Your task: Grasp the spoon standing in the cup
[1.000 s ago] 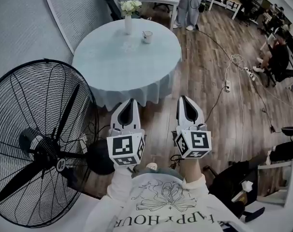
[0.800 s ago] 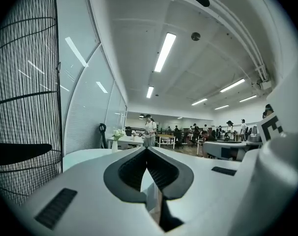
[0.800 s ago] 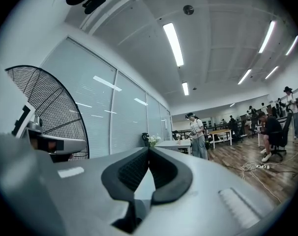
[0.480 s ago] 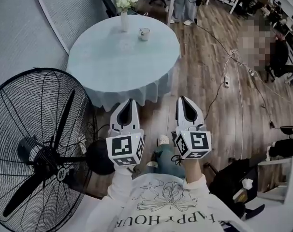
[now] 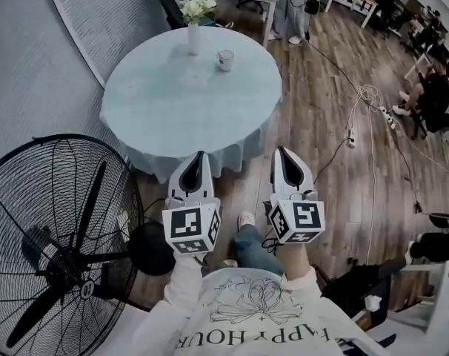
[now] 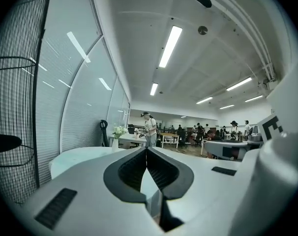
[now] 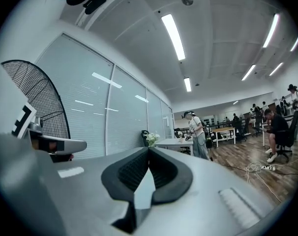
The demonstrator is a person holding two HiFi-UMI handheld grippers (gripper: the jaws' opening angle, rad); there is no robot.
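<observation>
The only words reading clearly are "HAPPY HOUR". They are running in outlined capitals across the chest of the person's white sweatshirt (image 5: 247,314), just behind and below the left gripper (image 5: 201,156) and the right gripper (image 5: 281,151). In the head view they are showing upside down, beneath a line drawing. The cubes at the back of both grippers are carrying black-and-white square marker patterns, not letters. A small round label is sitting on the hub of the floor fan (image 5: 69,251), to the left of the left gripper, too small to read.
</observation>
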